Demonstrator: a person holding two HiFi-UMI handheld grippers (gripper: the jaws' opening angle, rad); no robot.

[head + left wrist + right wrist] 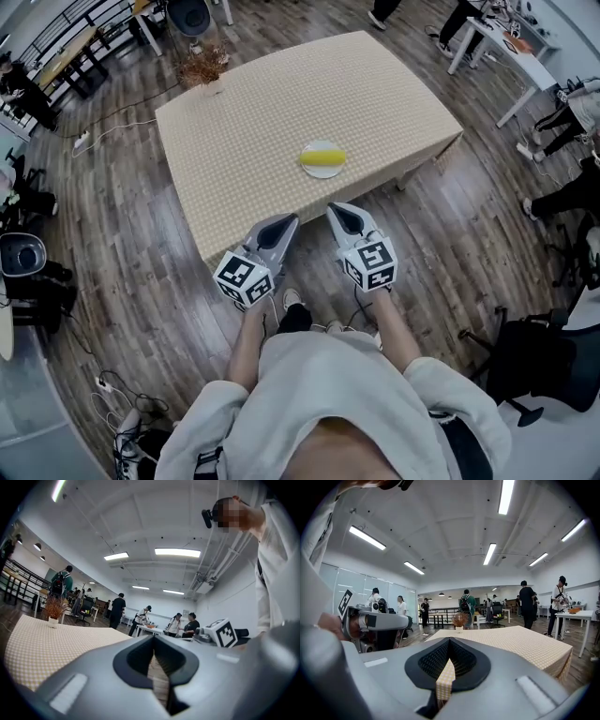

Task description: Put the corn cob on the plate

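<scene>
On the table with the beige checked cloth (pixel 253 131), a yellow corn cob (pixel 323 155) lies on a white plate (pixel 322 172) near the front edge. Both grippers hover in front of that edge, just short of the plate, and point toward the table. My left gripper (pixel 291 219) is shut with nothing in it, and its tips meet in the left gripper view (pixel 153 638). My right gripper (pixel 334 208) is also shut and empty, as the right gripper view (pixel 449 641) shows. The gripper views do not show the cob or the plate.
A small pot of dried plants (pixel 204 67) stands at the table's far left corner, also seen as the pot (pixel 459 619). Around the table are wooden floor, white desks (pixel 511 47), office chairs (pixel 534 361), floor cables and several people.
</scene>
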